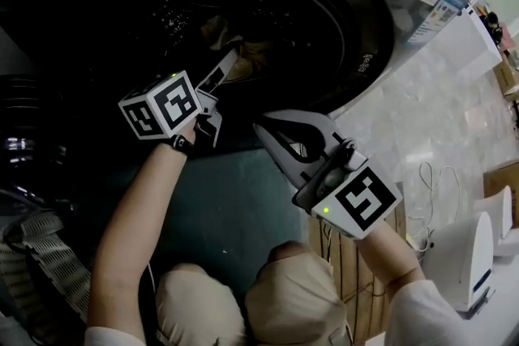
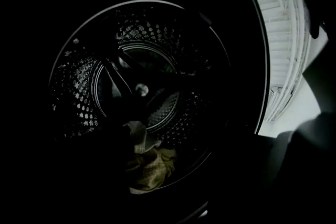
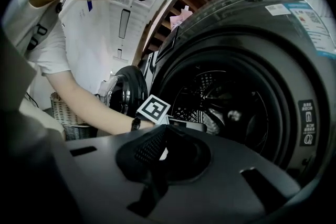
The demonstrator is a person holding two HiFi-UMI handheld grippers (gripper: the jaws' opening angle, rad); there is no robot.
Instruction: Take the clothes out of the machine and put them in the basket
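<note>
Left claw (image 1: 220, 93) points level at the drum (image 2: 79, 86), jaws apart, forearm (image 1: 138, 198) outstretched.

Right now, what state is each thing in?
machine door, open.
clothes, bunched in the bottom of the drum, not gripped.
left gripper, open, empty, at the drum's mouth.
right gripper, shut, empty, outside the drum.
basket, upright, contents hidden.

Mid-frame the drum (image 2: 79, 107) is wide open, loads of room; only 1 clothes pile (image 2: 149, 168) sits low inside.
</note>
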